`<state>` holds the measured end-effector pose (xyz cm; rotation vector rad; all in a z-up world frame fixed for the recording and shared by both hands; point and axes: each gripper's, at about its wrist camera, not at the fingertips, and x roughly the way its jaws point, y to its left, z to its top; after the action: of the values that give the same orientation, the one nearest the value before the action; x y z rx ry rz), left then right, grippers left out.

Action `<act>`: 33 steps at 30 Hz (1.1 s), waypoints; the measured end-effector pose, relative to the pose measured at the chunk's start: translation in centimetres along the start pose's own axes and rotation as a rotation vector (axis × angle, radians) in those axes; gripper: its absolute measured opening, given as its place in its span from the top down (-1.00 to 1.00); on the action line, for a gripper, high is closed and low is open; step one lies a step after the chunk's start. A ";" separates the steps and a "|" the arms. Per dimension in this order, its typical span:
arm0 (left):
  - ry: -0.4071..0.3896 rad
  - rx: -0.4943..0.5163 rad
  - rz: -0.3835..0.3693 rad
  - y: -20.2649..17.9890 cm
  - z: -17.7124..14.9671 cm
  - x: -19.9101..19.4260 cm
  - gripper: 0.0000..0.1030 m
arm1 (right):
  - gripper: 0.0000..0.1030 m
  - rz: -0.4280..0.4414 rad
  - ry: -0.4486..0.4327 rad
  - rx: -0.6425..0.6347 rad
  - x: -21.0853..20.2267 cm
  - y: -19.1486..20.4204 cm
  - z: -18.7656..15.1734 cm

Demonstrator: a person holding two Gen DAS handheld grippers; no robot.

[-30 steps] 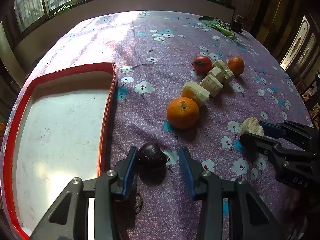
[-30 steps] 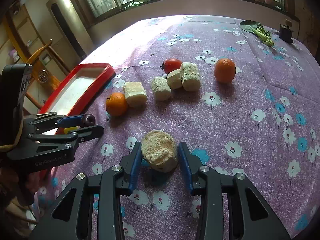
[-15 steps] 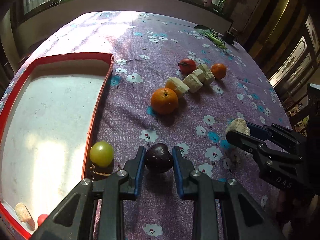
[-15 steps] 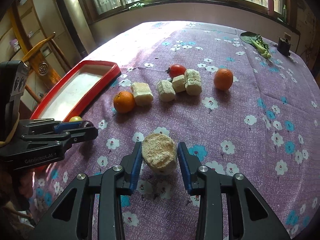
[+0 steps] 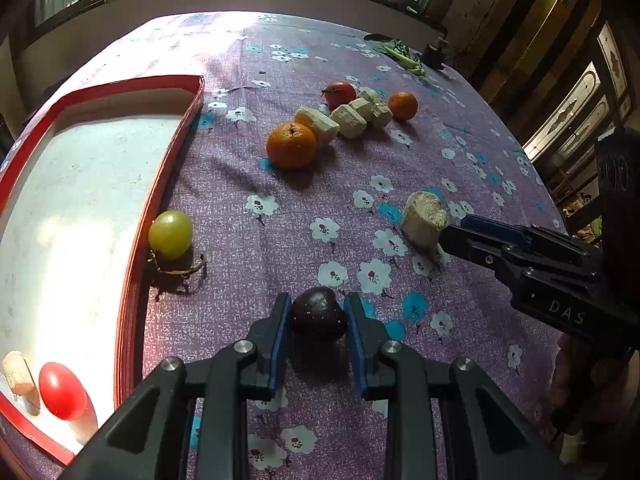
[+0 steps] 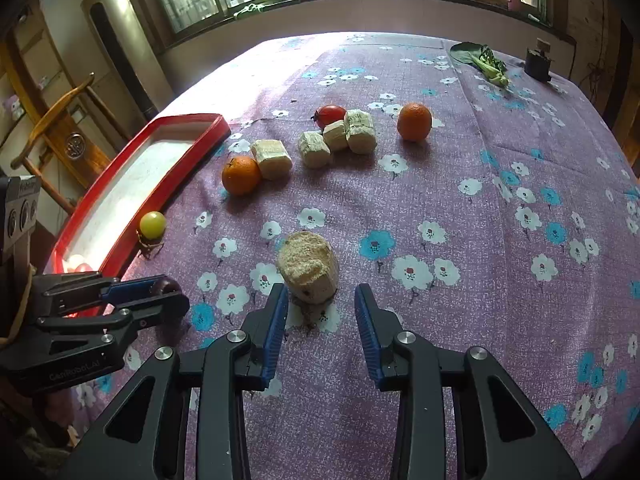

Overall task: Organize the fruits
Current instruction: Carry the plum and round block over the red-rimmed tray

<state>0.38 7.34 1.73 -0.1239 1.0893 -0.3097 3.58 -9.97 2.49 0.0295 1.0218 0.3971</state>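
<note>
My left gripper (image 5: pixel 316 312) is shut on a dark purple plum (image 5: pixel 319 313) and holds it just above the flowered cloth; it also shows in the right wrist view (image 6: pixel 164 287). My right gripper (image 6: pixel 320 308) is open, and a pale sugarcane chunk (image 6: pixel 309 265) stands on the cloth just ahead of its fingertips; the chunk also shows in the left wrist view (image 5: pixel 424 218). A red-rimmed white tray (image 5: pixel 168 168) lies on the left and holds a red tomato (image 5: pixel 62 390) and a pale chunk (image 5: pixel 18 372). A green grape (image 5: pixel 171 234) sits against the tray's outer rim.
Farther back lie a near orange (image 5: pixel 292 145), several sugarcane chunks (image 5: pixel 348 118), a tomato (image 5: pixel 340 94) and a far orange (image 5: pixel 403 105). Leafy greens (image 6: pixel 486 65) and a small dark object (image 6: pixel 538 65) sit at the far right edge. A wooden chair (image 6: pixel 60 128) stands left of the table.
My right gripper has opened and let the sugarcane chunk stand on the cloth. My left gripper closed on the plum and has drawn back with it towards the table's near edge.
</note>
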 end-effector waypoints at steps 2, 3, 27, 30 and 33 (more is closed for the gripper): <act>0.001 -0.006 -0.001 0.1 0.0 -0.1 0.43 | 0.17 0.008 0.003 -0.015 0.5 0.5 0.6; 0.001 -0.009 -0.003 0.2 -0.2 -0.1 0.43 | 0.17 0.006 0.007 -0.027 0.8 0.8 0.7; -0.038 -0.001 -0.046 0.3 -0.8 -2.7 0.43 | 0.38 -0.042 -0.007 -0.127 -1.8 4.6 -1.3; -0.054 -0.017 -0.048 1.0 -0.8 -3.6 0.43 | 0.38 -0.032 -0.009 -0.136 -1.8 5.5 -1.1; -0.070 -0.037 -0.040 2.1 -0.8 -4.4 0.43 | 0.38 -0.018 -0.013 -0.153 -1.6 6.7 -0.7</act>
<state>-1.84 10.70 4.63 -0.1883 1.0239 -0.3192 0.23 -4.41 4.79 -0.1144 0.9755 0.4567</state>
